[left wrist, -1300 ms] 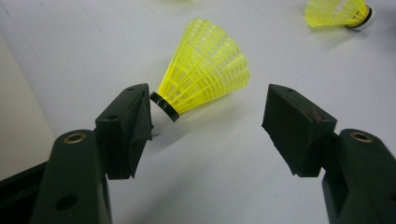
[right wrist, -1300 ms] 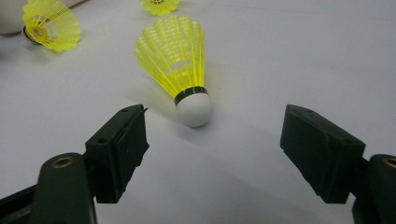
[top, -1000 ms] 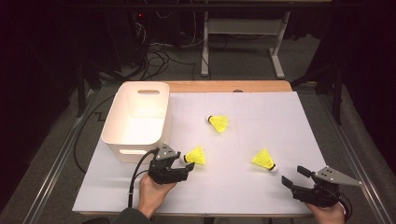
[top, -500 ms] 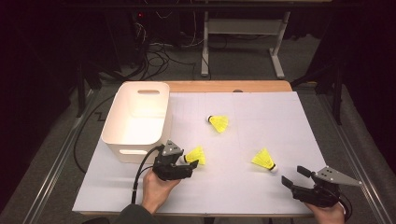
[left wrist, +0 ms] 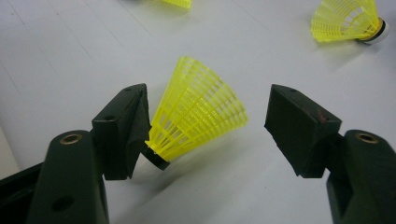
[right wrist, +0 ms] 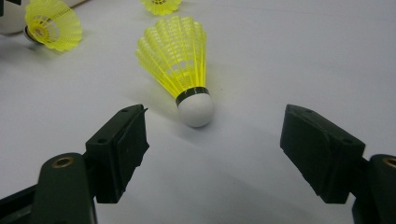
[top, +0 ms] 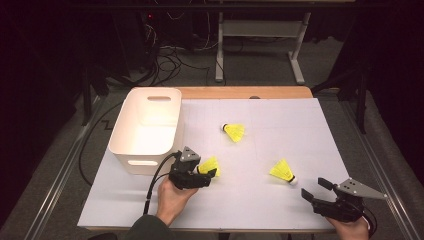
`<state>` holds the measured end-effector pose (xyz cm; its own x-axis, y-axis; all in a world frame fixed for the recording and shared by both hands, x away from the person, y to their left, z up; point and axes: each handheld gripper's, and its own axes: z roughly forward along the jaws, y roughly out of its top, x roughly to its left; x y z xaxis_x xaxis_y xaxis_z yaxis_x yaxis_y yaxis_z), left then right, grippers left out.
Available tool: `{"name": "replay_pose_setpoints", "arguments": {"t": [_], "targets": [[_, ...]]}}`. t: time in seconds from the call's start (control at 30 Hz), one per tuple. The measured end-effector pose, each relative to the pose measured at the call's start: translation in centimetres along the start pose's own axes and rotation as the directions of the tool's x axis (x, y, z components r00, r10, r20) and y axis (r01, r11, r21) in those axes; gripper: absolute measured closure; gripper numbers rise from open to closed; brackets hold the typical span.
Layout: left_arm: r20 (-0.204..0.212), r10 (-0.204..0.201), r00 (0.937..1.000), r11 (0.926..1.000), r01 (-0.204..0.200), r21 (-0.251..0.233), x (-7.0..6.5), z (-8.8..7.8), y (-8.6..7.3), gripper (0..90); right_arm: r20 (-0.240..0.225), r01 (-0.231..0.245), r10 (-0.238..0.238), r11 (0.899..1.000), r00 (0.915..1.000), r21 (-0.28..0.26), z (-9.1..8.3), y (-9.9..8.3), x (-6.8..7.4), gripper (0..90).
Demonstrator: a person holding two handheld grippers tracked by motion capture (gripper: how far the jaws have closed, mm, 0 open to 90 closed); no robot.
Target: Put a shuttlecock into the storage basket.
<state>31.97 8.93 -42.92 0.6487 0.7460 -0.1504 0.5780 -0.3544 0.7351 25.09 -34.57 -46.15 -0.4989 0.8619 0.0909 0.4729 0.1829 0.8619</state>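
Note:
Three yellow shuttlecocks lie on the white sheet (top: 260, 210). The nearest one (top: 210, 166) (left wrist: 198, 112) sits between the jaws of my left gripper (top: 209, 175) (left wrist: 208, 121), which stands open; its dark base end touches the left jaw. A second shuttlecock (top: 282, 171) (right wrist: 180, 60) lies with its white cork toward my right gripper (top: 314, 189) (right wrist: 215, 135), just ahead of those open jaws. The third shuttlecock (top: 234, 131) rests farther back, near the middle.
A white plastic bin (top: 145, 127) with handle slots stands at the left, just behind my left hand. The table's wooden back edge (top: 240, 92) shows beyond the sheet. Cables and a desk frame lie on the dark floor behind.
My left gripper has edged forward and to the right, bringing its jaws around the near shuttlecock. The right gripper and the other shuttlecocks have not moved.

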Motion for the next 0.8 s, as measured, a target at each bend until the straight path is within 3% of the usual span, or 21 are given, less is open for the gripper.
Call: {"name": "replay_pose_setpoints", "arguments": {"t": [0.33,0.8], "targets": [[-0.003,0.000,1.0000,0.9993,0.000,0.036,-0.2,1.1,1.1,31.4,-0.001,-0.002,0.002,1.000,1.0000,-0.001,0.0,0.0,0.0,23.4],[-0.039,0.009,0.9992,0.9974,-0.006,0.072,-0.6,2.4,2.2,31.6,-0.002,0.001,-0.001,1.000,1.0000,-0.003,0.0,0.0,0.0,23.4]]}}
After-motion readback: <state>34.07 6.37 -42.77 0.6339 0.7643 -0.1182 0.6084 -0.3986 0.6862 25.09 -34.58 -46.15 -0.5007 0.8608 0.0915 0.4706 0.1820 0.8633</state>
